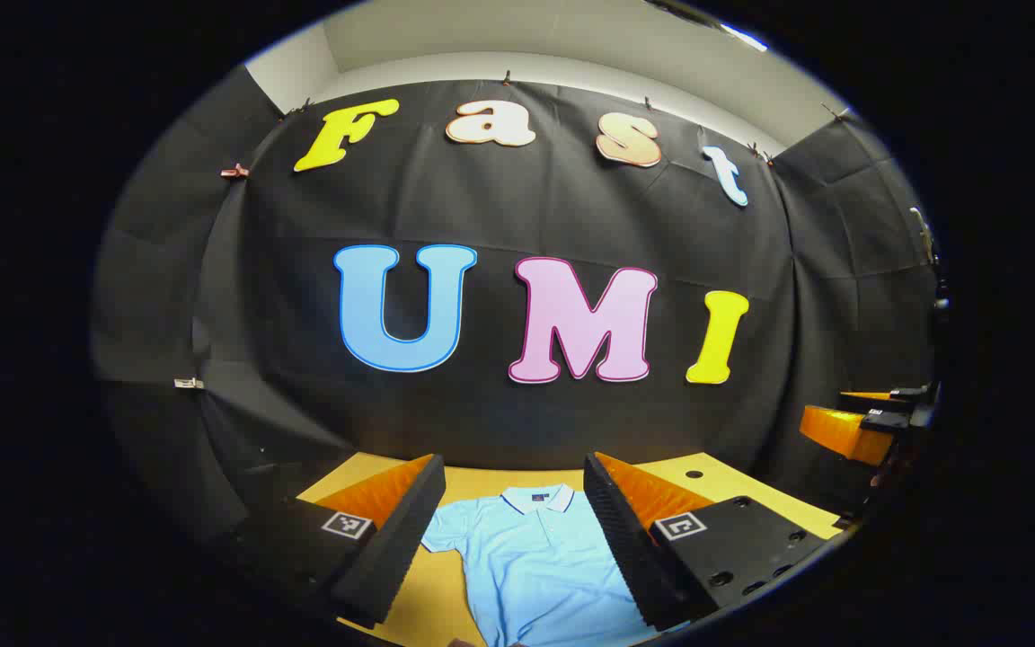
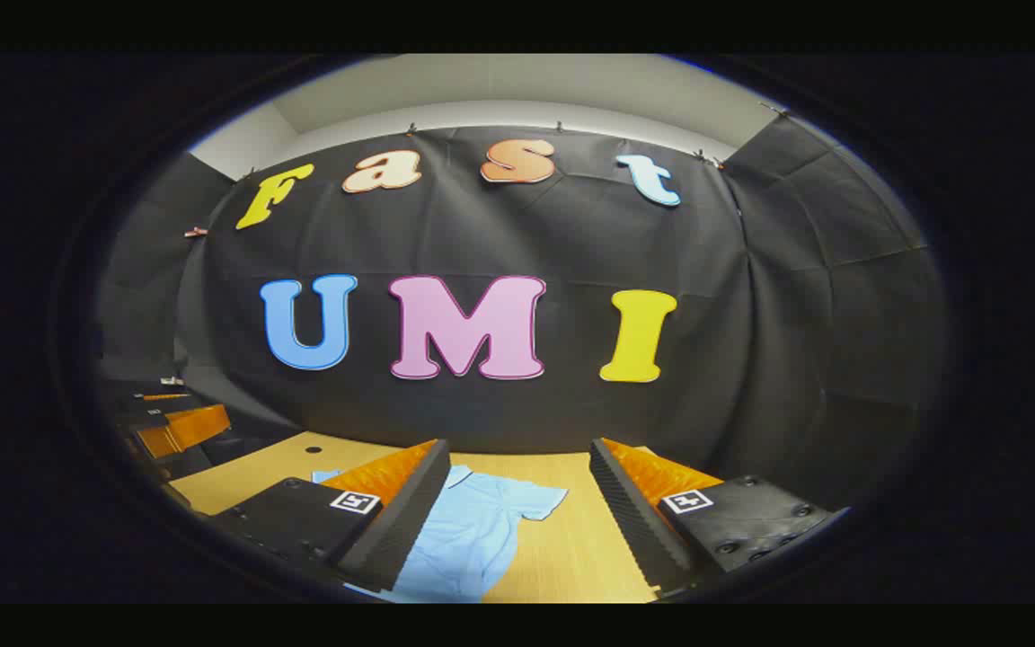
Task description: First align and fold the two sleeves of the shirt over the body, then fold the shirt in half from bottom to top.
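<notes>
In the left gripper view, the left claw (image 1: 513, 530) is held released, its jaws spread wide and raised above the table (image 1: 706, 481), grasping nothing; the shirt (image 1: 535, 566) is seen lying flat between and below the fingers, collar away from the claw, one short sleeve spread out toward the left finger. The first fold is judged best begun by lowering onto that sleeve's outer edge and pinching only one layer. In the right gripper view, the right claw (image 2: 517, 521) is likewise released and raised, level with the table; the shirt (image 2: 473, 530) lies below its left finger, a sleeve (image 2: 535, 499) reaching between the fingers. The other claw (image 2: 181, 429) is seen far left.
</notes>
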Tool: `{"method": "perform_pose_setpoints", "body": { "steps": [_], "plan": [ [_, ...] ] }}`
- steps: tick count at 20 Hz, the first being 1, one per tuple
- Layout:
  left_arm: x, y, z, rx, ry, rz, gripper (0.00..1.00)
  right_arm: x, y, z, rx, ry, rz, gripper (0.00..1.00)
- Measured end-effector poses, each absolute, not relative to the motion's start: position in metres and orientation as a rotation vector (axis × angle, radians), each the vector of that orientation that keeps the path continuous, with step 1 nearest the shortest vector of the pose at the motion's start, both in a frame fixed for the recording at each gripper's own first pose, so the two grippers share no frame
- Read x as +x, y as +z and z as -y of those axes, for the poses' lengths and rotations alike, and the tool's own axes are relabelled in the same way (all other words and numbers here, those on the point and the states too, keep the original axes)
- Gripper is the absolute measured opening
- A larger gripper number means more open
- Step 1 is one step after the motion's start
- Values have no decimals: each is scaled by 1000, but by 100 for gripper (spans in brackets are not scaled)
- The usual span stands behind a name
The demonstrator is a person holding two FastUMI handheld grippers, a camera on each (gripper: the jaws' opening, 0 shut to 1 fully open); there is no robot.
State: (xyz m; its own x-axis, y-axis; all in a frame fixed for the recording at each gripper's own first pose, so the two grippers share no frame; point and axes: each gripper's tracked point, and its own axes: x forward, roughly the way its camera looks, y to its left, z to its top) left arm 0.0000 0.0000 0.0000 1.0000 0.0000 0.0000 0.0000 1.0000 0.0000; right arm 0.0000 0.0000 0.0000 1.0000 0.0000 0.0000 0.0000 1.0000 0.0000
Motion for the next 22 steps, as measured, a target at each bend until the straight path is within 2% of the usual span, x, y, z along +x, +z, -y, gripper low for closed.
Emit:
{"method": "perform_pose_setpoints", "body": {
  "steps": [3, 4, 5, 15, 22],
  "plan": [
    [0, -3, -1, 4, 8, -12, 99, 6, -1, 5, -2, -8, -3, 98],
    [0, -4, -2, 6, 12, -17, 94, 8, -3, 6, -2, -10, -8, 98],
    [1, -4, -3, 9, 16, -22, 98, 9, -5, 7, -1, -10, -16, 98],
    [16, 1, -13, 9, 41, -26, 98, 43, -13, 1, -17, 17, -40, 98],
    [55, -10, -26, -13, 81, -89, 98, 140, -51, 24, -72, 13, -168, 97]
  ]
}}
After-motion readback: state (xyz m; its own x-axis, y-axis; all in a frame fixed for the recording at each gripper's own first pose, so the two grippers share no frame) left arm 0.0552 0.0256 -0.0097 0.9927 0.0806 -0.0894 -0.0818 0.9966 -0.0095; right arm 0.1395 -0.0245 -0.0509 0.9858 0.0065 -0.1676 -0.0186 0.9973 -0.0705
